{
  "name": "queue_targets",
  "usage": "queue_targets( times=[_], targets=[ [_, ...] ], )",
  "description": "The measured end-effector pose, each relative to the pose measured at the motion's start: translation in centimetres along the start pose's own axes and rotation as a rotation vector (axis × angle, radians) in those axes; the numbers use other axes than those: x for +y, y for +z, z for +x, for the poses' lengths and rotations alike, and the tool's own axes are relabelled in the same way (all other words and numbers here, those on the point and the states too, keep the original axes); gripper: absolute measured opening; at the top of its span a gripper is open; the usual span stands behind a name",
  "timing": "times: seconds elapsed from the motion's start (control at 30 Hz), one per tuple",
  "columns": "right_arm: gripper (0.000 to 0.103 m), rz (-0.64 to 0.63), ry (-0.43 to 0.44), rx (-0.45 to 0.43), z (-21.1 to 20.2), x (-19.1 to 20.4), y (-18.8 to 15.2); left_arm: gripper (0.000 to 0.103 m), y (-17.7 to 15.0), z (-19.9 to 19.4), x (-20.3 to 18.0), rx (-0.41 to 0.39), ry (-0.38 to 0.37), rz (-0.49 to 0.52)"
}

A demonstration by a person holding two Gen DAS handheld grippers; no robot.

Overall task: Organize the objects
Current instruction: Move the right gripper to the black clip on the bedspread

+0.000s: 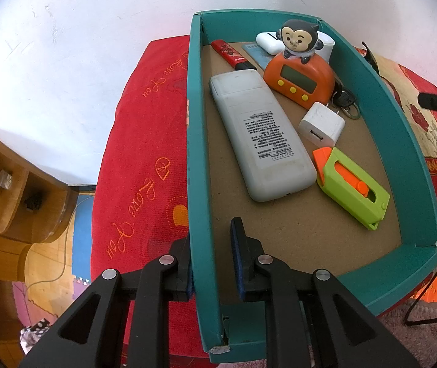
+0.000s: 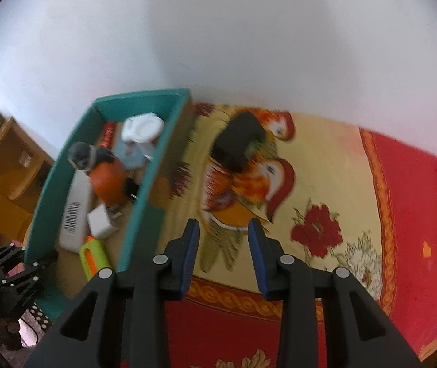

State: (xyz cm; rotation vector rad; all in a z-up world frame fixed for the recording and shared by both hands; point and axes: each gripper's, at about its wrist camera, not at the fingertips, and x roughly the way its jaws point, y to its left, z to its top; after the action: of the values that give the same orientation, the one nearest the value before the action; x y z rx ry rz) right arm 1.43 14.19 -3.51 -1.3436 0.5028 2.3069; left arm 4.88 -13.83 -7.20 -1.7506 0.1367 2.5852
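**Teal box held at its wall, one black thing still outside it**

Teal box (image 1: 198, 159) lies on a red bed cover (image 1: 145, 141), and the left gripper (image 1: 210, 263) is clamped on its long side wall near the close corner: one blue-padded finger is outside the wall, the other inside over the brown cardboard floor.

Ahead of that gripper, inside the box, a white remote (image 1: 261, 135) lies face down and lengthwise. To its right sits a green and orange utility knife (image 1: 353, 184). Beyond the knife is a white charger plug (image 1: 321, 124), then a bunch of keys (image 1: 346, 102) against the far-side wall. Further on stands an orange clock (image 1: 299, 76) with a monkey figure (image 1: 298, 38) on top. A red lighter (image 1: 230, 53), a blue card (image 1: 258, 56) and a white case (image 1: 269, 41) lie at the far end.

The right gripper (image 2: 224, 256) hangs over the patterned part of the cover, its jaws apart with nothing between them. The box (image 2: 145, 181) is to its left. Ahead of it, slightly right, a black object (image 2: 238, 144) lies on the printed birds; the view is blurred, so I cannot tell what it is. The left gripper (image 2: 19, 279) shows at the box's near end, far to the left.
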Motion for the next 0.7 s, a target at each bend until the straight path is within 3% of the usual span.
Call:
queue_targets(
  times=[0.23,0.43,0.7],
  targets=[
    [0.032,0.099,0.044,0.048,2.4,-1.9,0.5,0.019,-0.1,0.0,0.0,-0.001,0.001,0.001],
    [0.034,0.275,0.139,0.058,4.9,-4.8,3.3,0.019,-0.1,0.0,0.0,-0.001,0.001,0.002],
    [0.035,0.352,0.174,0.047,7.8,-6.9,6.4,0.019,-0.1,0.0,-0.1,-0.001,0.002,0.003]
  ],
)
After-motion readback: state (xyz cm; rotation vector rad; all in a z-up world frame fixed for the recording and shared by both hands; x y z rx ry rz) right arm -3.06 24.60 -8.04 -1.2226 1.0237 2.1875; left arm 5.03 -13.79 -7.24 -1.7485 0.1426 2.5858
